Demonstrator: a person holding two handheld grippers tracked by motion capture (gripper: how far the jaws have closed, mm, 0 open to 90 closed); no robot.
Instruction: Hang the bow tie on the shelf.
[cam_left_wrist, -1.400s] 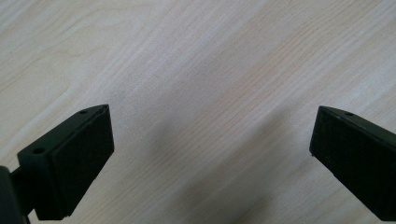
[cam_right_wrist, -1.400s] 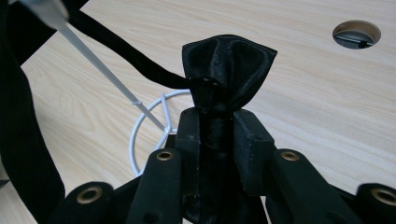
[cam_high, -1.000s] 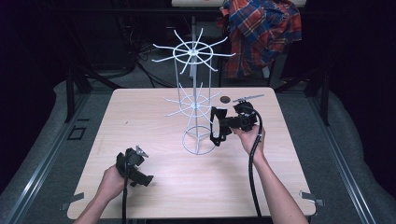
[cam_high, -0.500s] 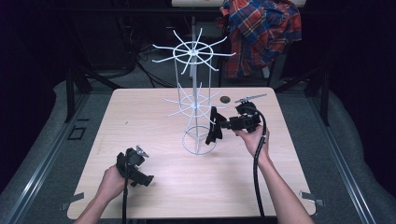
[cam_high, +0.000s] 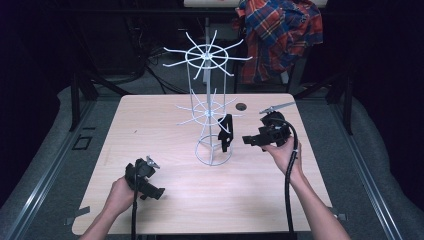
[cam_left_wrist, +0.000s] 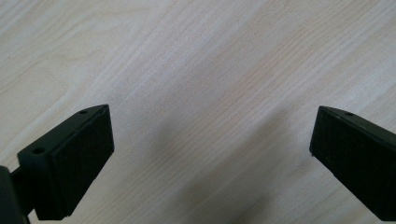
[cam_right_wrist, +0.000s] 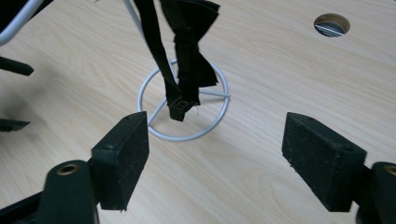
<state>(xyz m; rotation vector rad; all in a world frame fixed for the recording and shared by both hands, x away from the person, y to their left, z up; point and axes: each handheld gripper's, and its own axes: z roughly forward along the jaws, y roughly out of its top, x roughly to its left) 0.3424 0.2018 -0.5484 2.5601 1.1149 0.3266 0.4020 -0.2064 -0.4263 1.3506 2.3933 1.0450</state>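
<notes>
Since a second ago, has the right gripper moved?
Yes. The right gripper has pulled back to the right, away from the white wire rack, leaving the black strap hanging on it.

in the right gripper view the top edge cuts off the black strap (cam_right_wrist: 187, 56) and the white wire rack (cam_right_wrist: 184, 105), hiding where the strap hangs from. the plaid shirt (cam_high: 280, 35) is cropped at the high view's top.
</notes>
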